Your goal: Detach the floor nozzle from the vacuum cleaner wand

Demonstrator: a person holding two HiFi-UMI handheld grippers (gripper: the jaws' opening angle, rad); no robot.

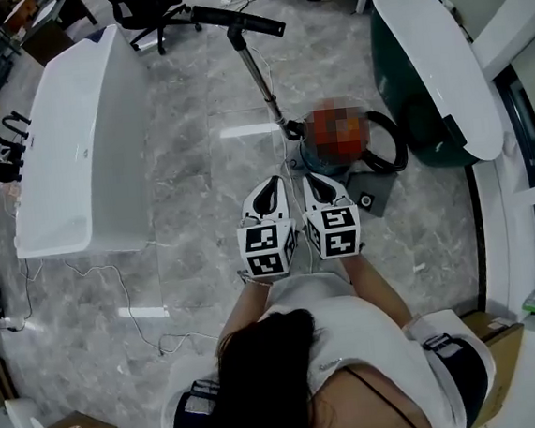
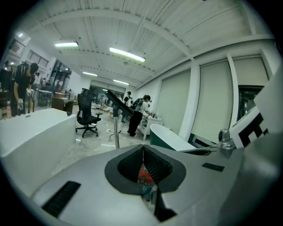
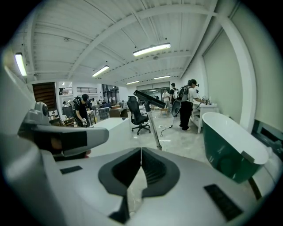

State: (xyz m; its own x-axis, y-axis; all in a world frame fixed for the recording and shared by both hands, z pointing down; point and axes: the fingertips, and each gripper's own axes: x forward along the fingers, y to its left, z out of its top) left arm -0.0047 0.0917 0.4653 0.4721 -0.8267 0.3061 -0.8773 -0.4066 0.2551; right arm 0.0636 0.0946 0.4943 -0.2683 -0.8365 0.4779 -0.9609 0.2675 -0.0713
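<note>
At the left stands a long white tub [image 1: 83, 151], and past its far end a black office chair [image 1: 149, 13]. Next comes the floor nozzle [image 1: 239, 20]: a flat, narrow black bar, set crosswise on the far end of the wand [image 1: 262, 82] and still joined to it. The wand is a slim grey metal tube that slants back toward the person. In the left gripper view the nozzle [image 2: 116, 98] shows as a dark tilted slab carried up off the floor on top of the wand [image 2: 117, 132]. The right gripper view shows the same nozzle [image 3: 150, 99] and wand [image 3: 154, 128]. It lies well beyond both grippers, straight ahead of them. The left gripper [image 1: 270, 191] and the right gripper [image 1: 319, 186] are held side by side, almost touching, pointing toward the vacuum and slightly down. Each has a marker cube at its rear. The left gripper [image 2: 143, 150] has its jaws pressed together with nothing between the ribbed black pads. The right gripper [image 3: 141, 152] is likewise closed and empty. Just ahead of them, at the wand's near end, sits the vacuum body [image 1: 324, 161], reddish on top and partly blurred. A black hose [image 1: 394, 144] loops at its right. Farther right is a green tub [image 1: 426, 99] with a white rim.
</note>
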